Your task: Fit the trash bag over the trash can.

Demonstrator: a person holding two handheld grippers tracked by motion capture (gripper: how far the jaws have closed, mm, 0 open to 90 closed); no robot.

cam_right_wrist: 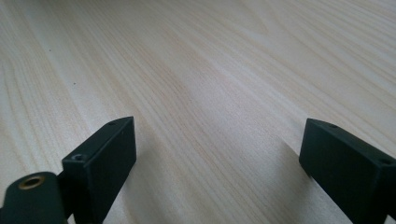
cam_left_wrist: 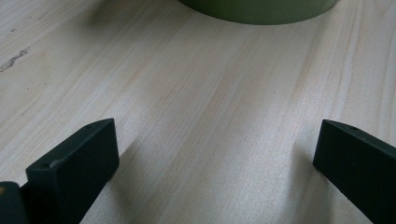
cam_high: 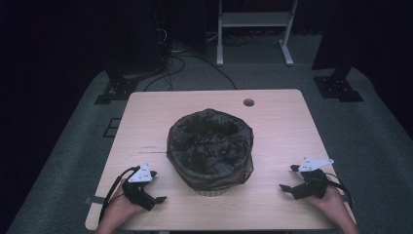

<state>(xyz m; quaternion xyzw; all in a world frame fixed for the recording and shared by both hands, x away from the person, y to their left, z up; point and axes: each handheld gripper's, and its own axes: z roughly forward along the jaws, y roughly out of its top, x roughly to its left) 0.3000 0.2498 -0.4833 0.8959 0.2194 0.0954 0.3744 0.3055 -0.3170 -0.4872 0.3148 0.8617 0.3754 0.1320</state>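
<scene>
A round bin lined with a dark, crumpled bag stands in the middle of the light wooden table. Its pale base rim appears at the top of the left gripper view. My left gripper rests on the table near the front left, beside the bin, jaws wide apart over bare wood. My right gripper lies near the front right, to the right of the bin, also open with nothing between its jaws.
A round cable hole sits in the table's far edge. Beyond the table are a white frame stand, black stands and cables on a grey floor. Bare tabletop lies either side of the bin.
</scene>
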